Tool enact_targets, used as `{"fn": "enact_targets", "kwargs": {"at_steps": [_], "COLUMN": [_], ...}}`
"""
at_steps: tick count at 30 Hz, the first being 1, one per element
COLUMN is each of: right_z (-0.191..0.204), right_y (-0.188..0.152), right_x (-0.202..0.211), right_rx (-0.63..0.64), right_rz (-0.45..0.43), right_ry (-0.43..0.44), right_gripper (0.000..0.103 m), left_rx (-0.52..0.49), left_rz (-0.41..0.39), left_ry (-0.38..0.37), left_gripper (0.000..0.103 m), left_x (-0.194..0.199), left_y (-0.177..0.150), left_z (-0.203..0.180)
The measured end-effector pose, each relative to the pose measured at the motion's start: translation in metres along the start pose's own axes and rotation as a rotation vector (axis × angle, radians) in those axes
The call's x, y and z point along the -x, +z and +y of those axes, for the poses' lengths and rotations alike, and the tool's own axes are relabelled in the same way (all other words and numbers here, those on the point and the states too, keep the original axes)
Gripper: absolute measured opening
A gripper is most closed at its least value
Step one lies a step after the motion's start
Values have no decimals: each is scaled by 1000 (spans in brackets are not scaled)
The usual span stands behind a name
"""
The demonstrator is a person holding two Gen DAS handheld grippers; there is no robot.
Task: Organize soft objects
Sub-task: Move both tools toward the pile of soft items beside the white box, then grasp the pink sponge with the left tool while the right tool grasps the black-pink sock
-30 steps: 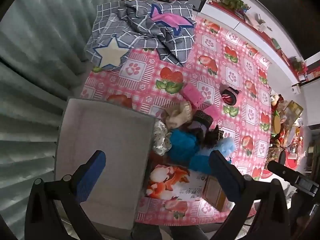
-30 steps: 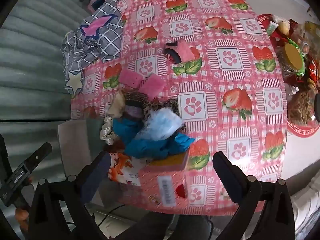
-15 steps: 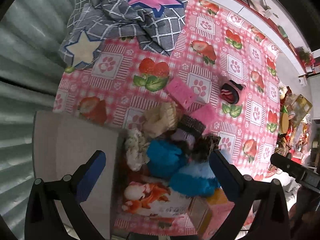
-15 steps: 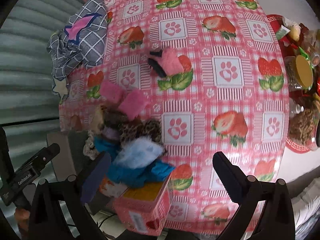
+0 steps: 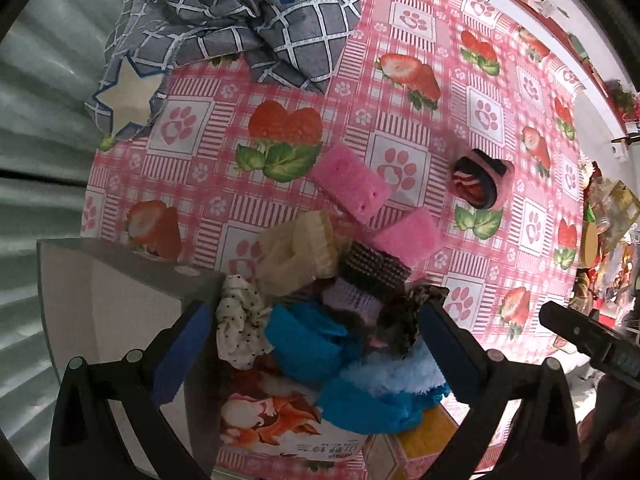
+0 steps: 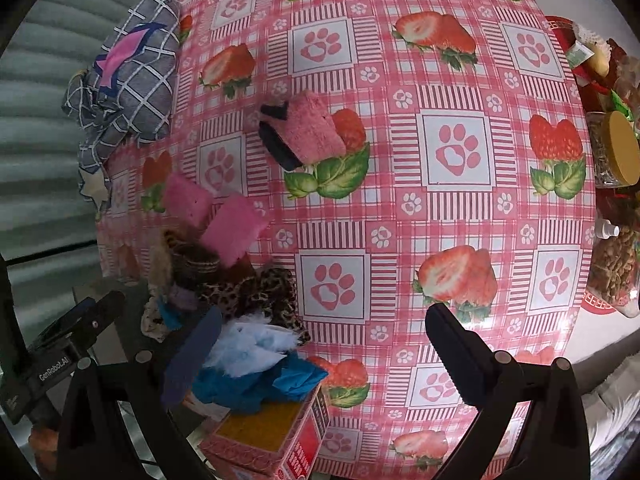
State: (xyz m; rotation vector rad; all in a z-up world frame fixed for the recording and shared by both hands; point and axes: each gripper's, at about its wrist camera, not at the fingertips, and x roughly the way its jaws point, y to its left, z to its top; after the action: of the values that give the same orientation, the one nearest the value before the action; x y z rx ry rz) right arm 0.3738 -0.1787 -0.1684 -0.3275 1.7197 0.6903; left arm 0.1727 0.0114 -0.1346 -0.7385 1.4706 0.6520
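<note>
Both claws have dropped closer to the soft pile [image 5: 320, 312] at the surface's near edge, left claw [image 5: 312, 344] and right claw [image 6: 320, 348] spread wide, empty. Best next: close on one piece only, the white scrunchie [image 5: 240, 324] (nearest the grey bin [image 5: 100, 300]). The left handle reads "GenRobot.AI" [image 6: 54, 368].

both grippers hover with jaws spread wide: left gripper [image 5: 316, 356], right gripper [image 6: 324, 360], each holding nothing.
</note>
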Motion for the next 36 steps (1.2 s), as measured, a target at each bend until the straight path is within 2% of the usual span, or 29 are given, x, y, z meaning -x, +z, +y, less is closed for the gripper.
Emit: {"fn": "enact_targets", "kwargs": {"at_steps": [23,29,36], "right_z": [3,5,15], "right_y": [17,38,70], "right_x": [-13,-23,-43], "right_rx": [19,16,47], "right_rz": [13,-12,-101], "right_ry": [-8,2,-14], "right_gripper": [103,103,103], "left_rx": [-3,25,49], "left_rz": [28,41,56], "left_ry": [11,-3,11], "left_gripper": [103,103,103], "left_x": [-13,-33,-71], "left_y": [10,29,64], "left_z": [-7,-10,-27]}}
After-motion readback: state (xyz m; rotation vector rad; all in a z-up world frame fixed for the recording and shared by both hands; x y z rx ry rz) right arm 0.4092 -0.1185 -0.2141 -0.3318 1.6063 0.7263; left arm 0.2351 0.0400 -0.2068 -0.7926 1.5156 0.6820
